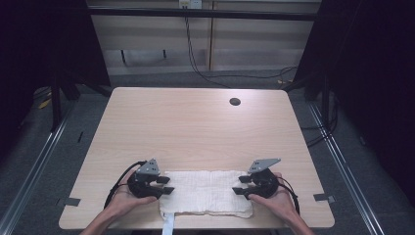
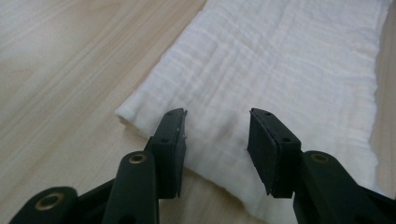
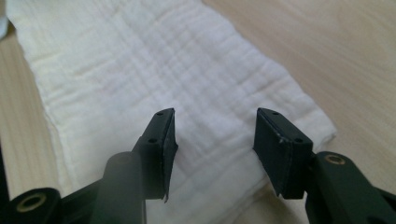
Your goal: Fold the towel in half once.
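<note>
The cloth, white and folded into a flat rectangle, lies on the table near its front edge, roughly centred between the two hands, long side running left to right. Its weave shows faint crossing ridges in both gripper views. A pale strip extends from the cloth's front left corner over the table edge. The left gripper sits at the cloth's left short end, jaws parted and pointing inward over the edge; in the left gripper view the cloth lies below the gap, and neither pad presses on it. The right gripper sits at the right short end in mirrored position; in the right gripper view its jaws are likewise parted above the cloth edge, with nothing clamped. Each gripper is held by a hand resting low near the tabletop. A dark round hole marks the table's far right area.
</note>
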Demonstrator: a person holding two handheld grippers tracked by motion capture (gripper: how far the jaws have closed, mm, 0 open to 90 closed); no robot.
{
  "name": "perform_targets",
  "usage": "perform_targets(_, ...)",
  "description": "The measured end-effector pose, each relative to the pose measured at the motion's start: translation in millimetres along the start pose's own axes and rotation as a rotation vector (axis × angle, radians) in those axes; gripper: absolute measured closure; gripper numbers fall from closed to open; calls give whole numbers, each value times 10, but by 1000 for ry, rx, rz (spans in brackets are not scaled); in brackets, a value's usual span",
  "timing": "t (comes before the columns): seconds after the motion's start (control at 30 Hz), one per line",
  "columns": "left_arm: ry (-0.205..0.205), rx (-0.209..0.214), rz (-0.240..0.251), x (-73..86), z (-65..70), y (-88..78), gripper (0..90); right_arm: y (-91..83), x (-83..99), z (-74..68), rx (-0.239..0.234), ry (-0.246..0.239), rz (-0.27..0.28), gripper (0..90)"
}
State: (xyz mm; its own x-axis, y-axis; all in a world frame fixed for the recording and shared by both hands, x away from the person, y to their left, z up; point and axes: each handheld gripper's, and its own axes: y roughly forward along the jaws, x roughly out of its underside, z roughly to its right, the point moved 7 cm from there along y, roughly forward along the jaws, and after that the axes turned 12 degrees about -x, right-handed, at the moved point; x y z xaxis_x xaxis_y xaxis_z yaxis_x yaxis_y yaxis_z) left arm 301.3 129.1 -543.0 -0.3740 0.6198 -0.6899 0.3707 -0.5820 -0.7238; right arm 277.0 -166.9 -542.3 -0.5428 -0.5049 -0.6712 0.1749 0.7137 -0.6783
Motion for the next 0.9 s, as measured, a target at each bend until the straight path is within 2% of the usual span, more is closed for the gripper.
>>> perform_targets(0.03,0,0,0,0,0,0,565,0,0,0,0,0,0,491)
perform_targets(0.1,2,-18,-4,-3,1,6,576,27,30,-1,31,-27,-25,495)
perform_targets(0.13,11,-31,-11,1,-10,6,616,27,32,-1,34,-36,-28,512)
perform_targets(0.17,13,-33,-7,0,-9,12,659,20,43,0,73,-54,-47,563)
perform_targets(0.2,18,-35,-4,-1,-3,17,659,20,43,0,73,-54,-47,563)
perform_targets(0.23,35,-67,-4,-2,-1,22,730,14,46,2,89,-54,-47,636)
perform_targets(0.27,37,-58,-5,-5,12,25,730,14,46,2,89,-54,-47,636)
perform_targets(0.3,39,-52,-4,-9,34,30,750,9,46,3,94,-52,-51,671)
perform_targets(0.33,47,-55,7,-17,49,42,796,4,45,9,93,-51,-48,749)
perform_targets(0.37,58,-54,9,-22,61,49,796,4,45,9,93,-51,-48,749)
perform_targets(0.43,71,-53,4,-32,82,58,834,-24,55,29,96,-42,-63,825)
perform_targets(0.53,63,-35,7,-71,105,94,849,-42,63,56,92,-33,-60,840)
perform_targets(0.57,53,-29,8,-92,118,112,854,-67,74,86,101,-23,-61,847)
perform_targets(0.6,66,-26,-1,-111,127,131,857,-85,83,110,97,-15,-56,849)
perform_targets(0.73,57,-9,17,-217,191,239,859,-219,161,258,127,18,-36,853)
perform_targets(0.77,63,-9,7,-247,201,264,859,-219,161,258,127,18,-36,853)
perform_targets(0.83,83,-8,17,-344,270,363,859,-297,217,314,143,48,-24,851)
perform_targets(0.87,83,-8,17,-344,270,363,859,-325,236,333,151,50,-27,849)
perform_targets(0.9,103,-1,15,-396,310,411,859,-346,253,346,155,54,-21,842)
